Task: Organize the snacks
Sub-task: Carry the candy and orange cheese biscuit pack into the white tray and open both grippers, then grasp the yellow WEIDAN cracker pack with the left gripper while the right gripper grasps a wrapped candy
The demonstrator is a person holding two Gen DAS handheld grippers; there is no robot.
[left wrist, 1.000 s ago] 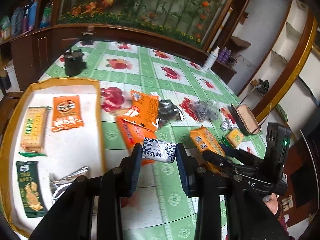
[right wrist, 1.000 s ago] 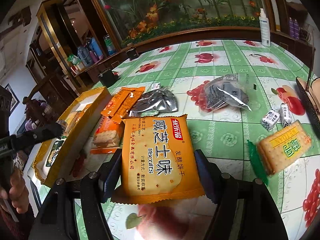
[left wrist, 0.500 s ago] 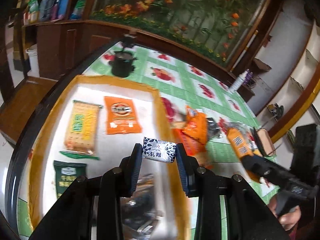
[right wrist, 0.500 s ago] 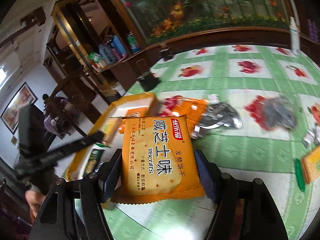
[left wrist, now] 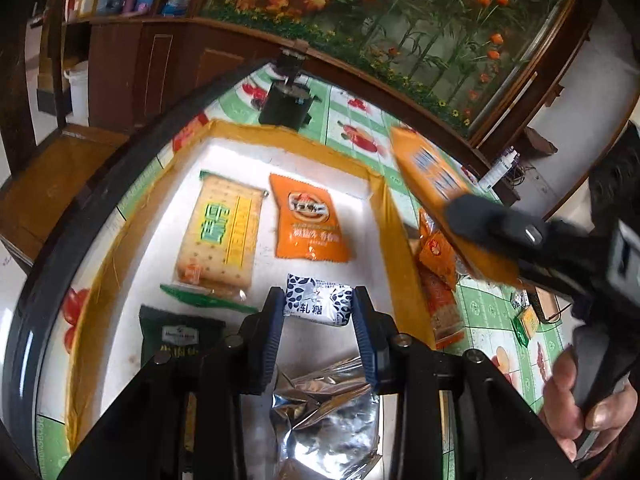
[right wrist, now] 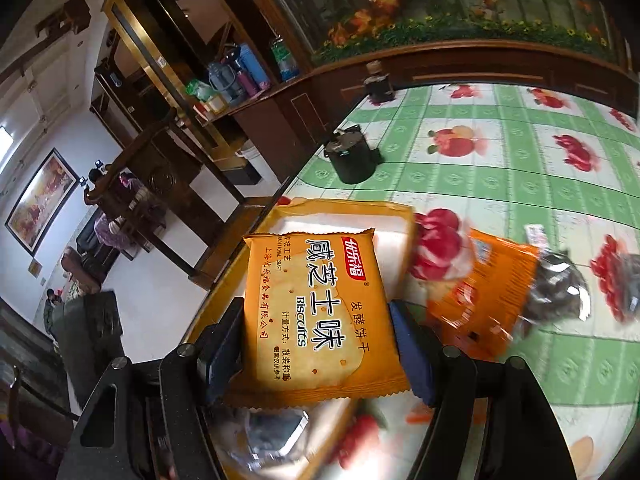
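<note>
My left gripper [left wrist: 318, 316] is shut on a small white candy pack with dark leaf print [left wrist: 318, 301], held over the orange-rimmed tray [left wrist: 400, 248]. In the tray lie a cracker pack with green lettering [left wrist: 218, 236], an orange snack bag [left wrist: 310, 222], a dark green pack [left wrist: 176, 338] and a silver foil bag [left wrist: 328, 428]. My right gripper [right wrist: 318, 350] is shut on an orange biscuit pack [right wrist: 318, 316], held above the tray's corner [right wrist: 348, 206]. In the left wrist view that biscuit pack [left wrist: 430, 178] hangs over the tray's right rim.
Orange snack packs [left wrist: 440, 280] lie on the green fruit-print tablecloth [right wrist: 500, 152] right of the tray; another orange pack [right wrist: 492, 284] and a foil bag [right wrist: 560, 288] show blurred. A black pot [right wrist: 352, 156] stands beyond the tray. A hand [left wrist: 580, 408] grips the right gripper's handle.
Both grippers have carried their packs leftward from over the tablecloth to above the tray. The left one has sunk a little closer to the tray; the right one now reaches the tray's rim.
</note>
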